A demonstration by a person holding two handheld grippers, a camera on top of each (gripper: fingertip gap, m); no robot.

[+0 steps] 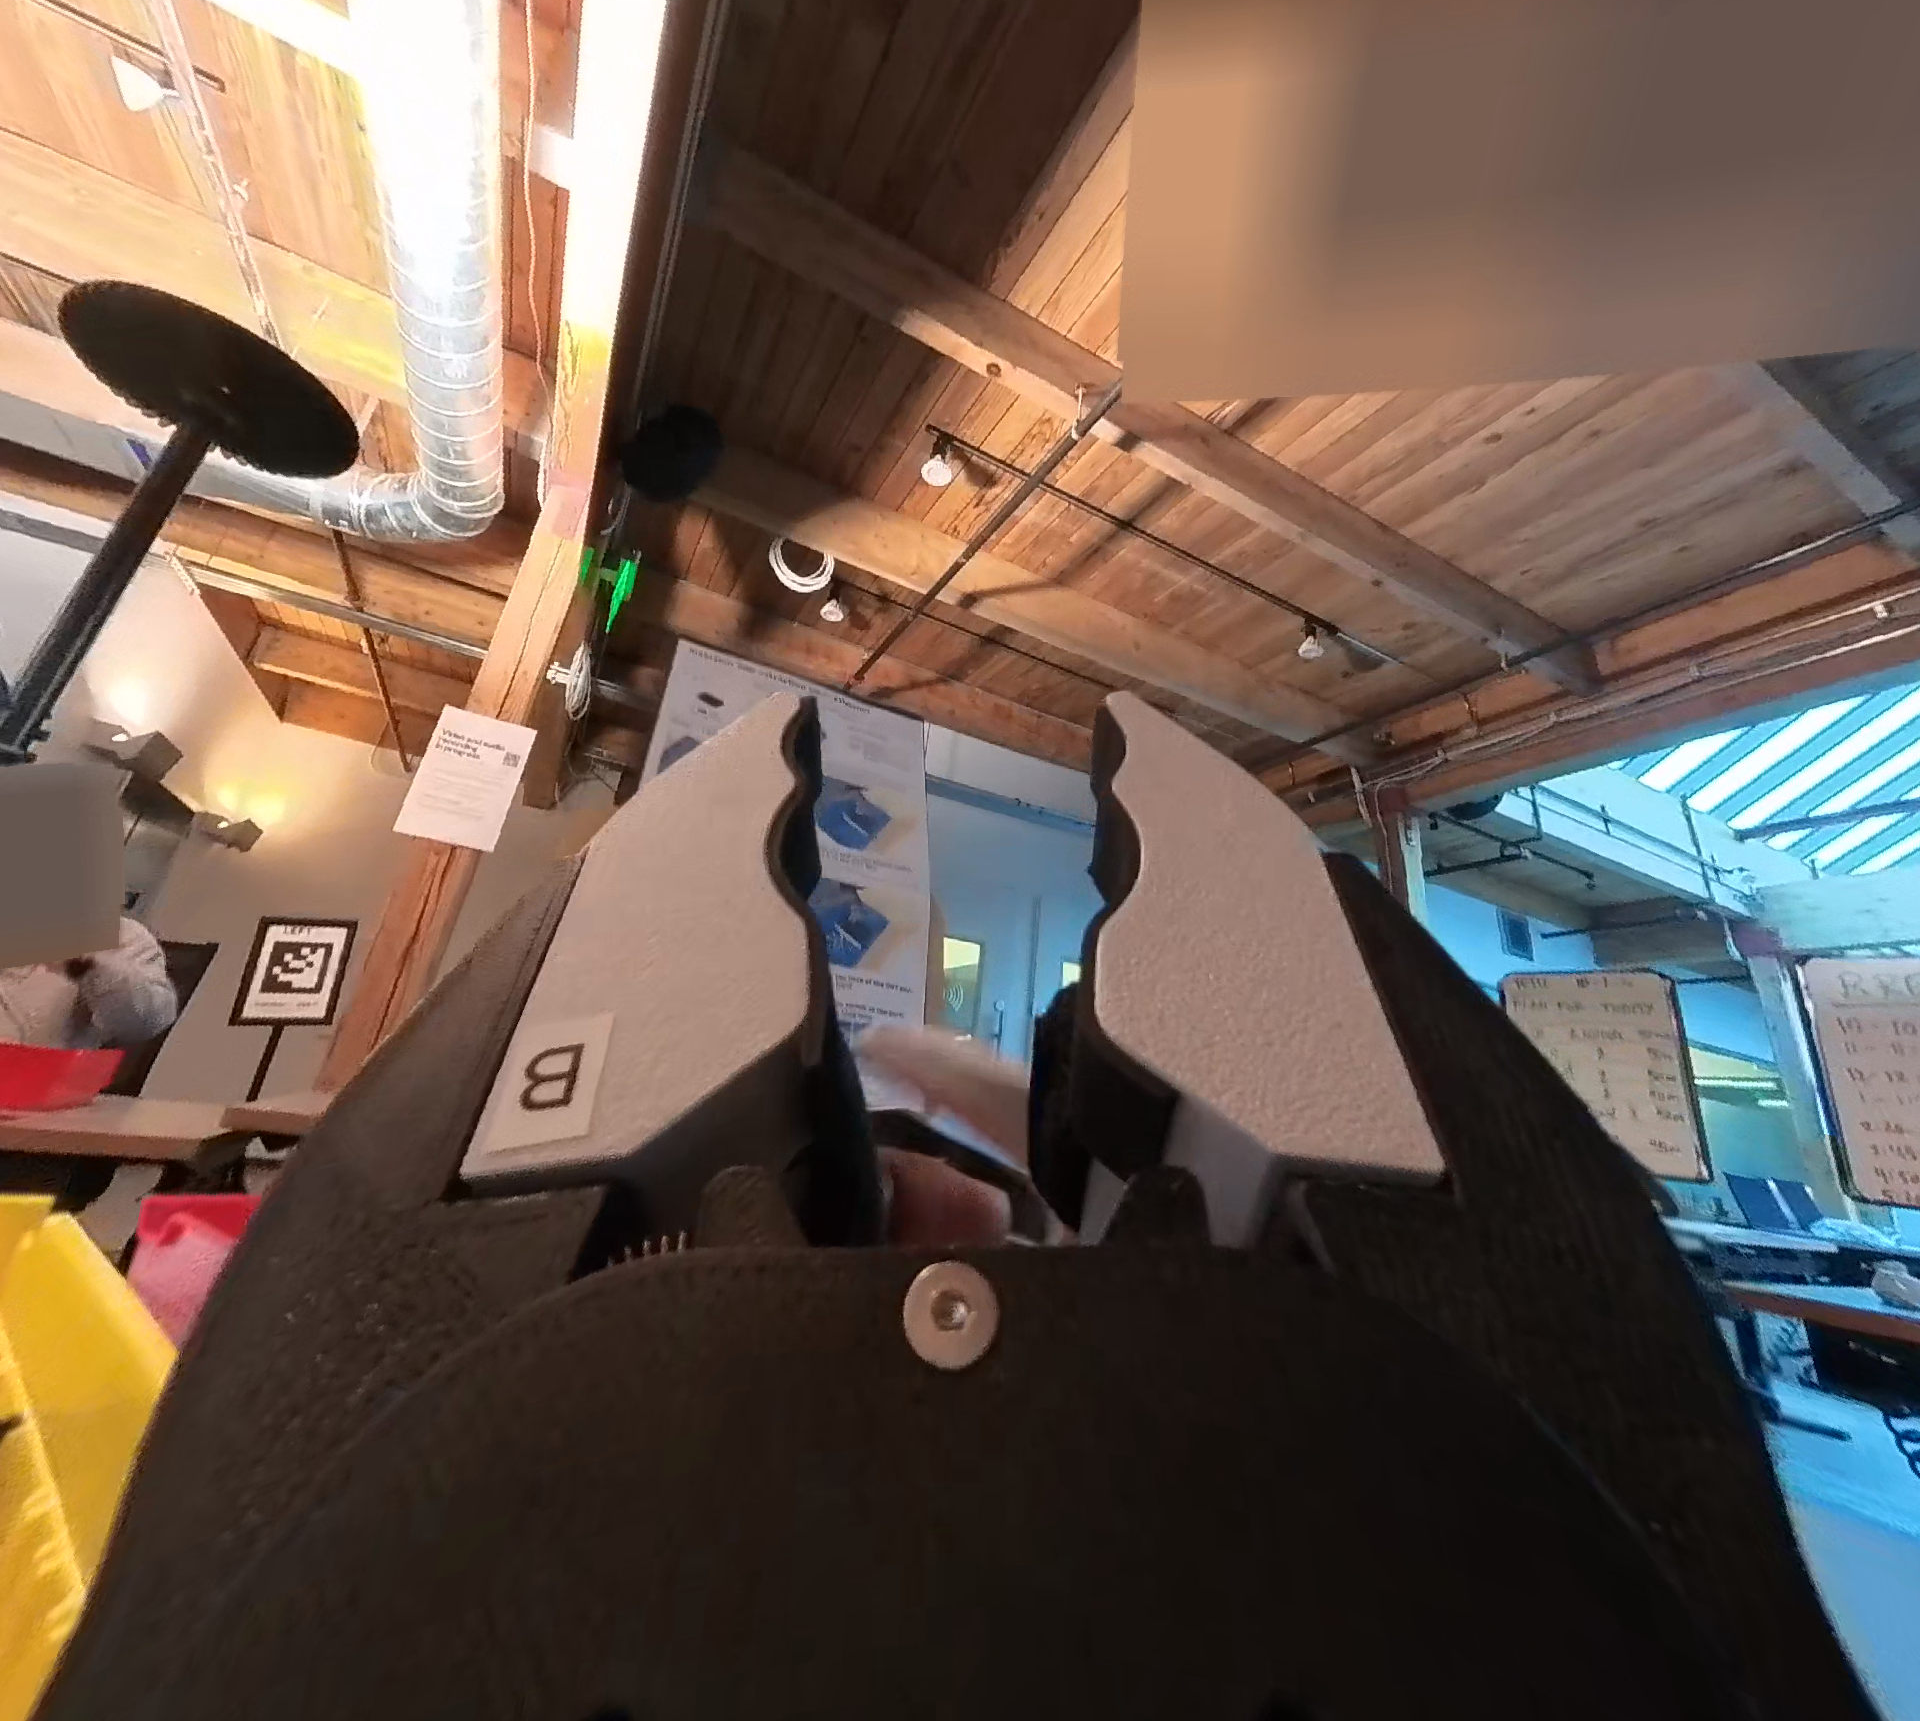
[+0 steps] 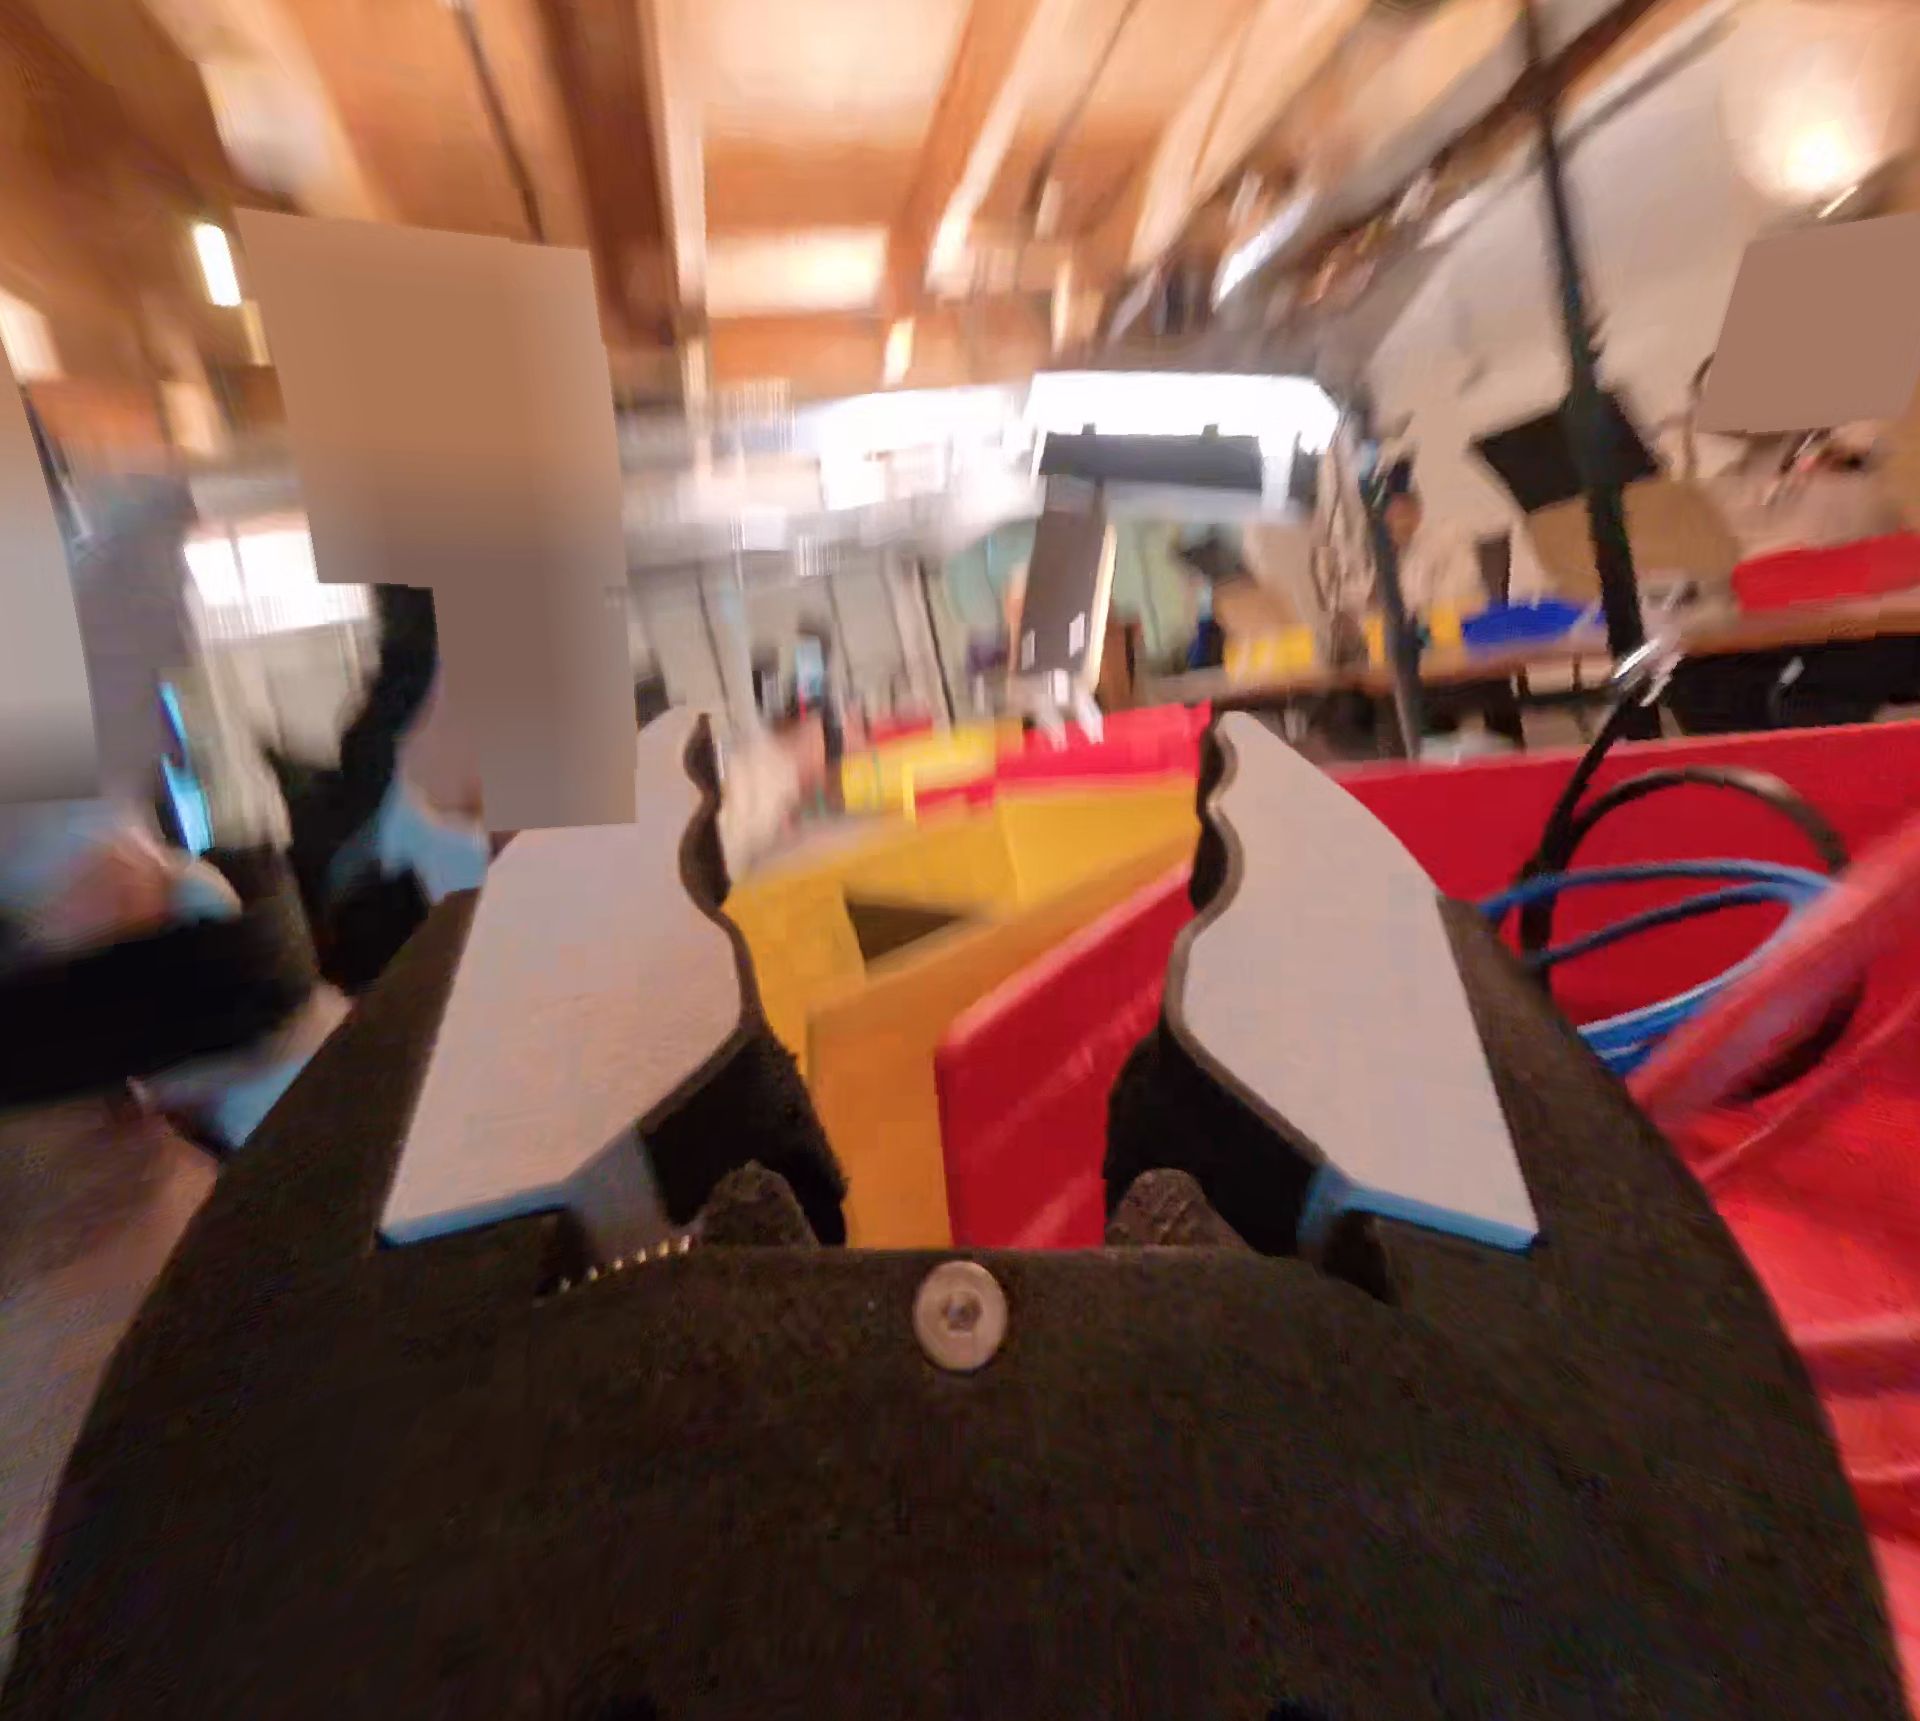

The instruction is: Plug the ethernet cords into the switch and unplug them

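Both grippers point up and away from the work: your left gripper (image 1: 951, 824) stands parted and empty against the wooden ceiling (image 1: 1039, 237), and your right gripper (image 2: 956, 824) gapes wide, holding nothing. No switch shows in either view. Coiled blue cords (image 2: 1683, 933) lie inside the red bin (image 2: 1558, 798), just right of the right gripper's tip. Tilt that gripper down toward the bin's opening, slow until the blur clears, then find a plug end.
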